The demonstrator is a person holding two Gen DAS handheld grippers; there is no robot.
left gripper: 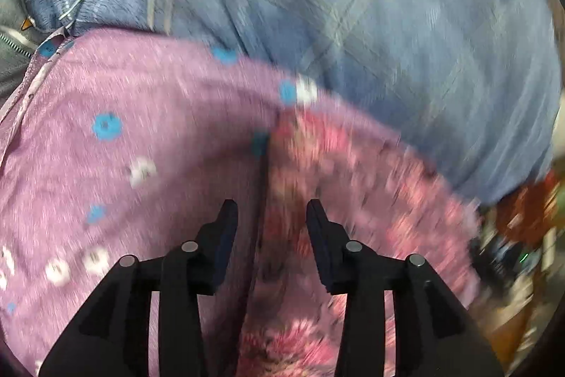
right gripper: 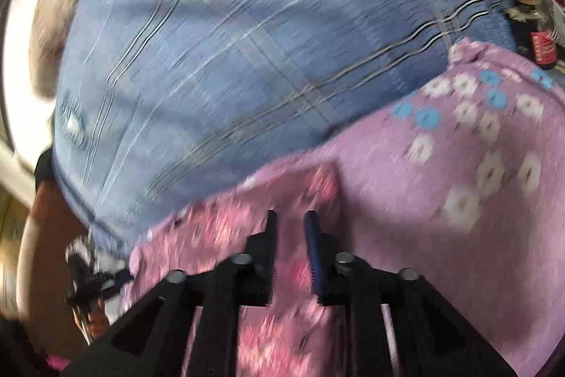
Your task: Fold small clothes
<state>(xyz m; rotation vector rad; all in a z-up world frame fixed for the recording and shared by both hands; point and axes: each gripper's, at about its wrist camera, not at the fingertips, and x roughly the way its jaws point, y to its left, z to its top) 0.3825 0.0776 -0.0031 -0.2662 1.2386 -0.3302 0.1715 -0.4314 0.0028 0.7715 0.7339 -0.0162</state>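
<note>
**Both grippers parted above the purple garment**

A blue plaid bedsheet (left gripper: 388, 23) with thin pale stripes fills the background. On it lies the small lilac cloth garment (left gripper: 159, 115), printed with blue and white flowers, its pink floral part (right gripper: 282, 334) nearest the cameras. A dark bottle with a red label (right gripper: 540, 37) stands at the sheet's far edge. The black left gripper (left gripper: 272, 211) has its jaws spread over a fold line, nothing pinched. The black right gripper (right gripper: 290, 218) shows a narrower gap, pads apart, above the pink fabric.
</note>
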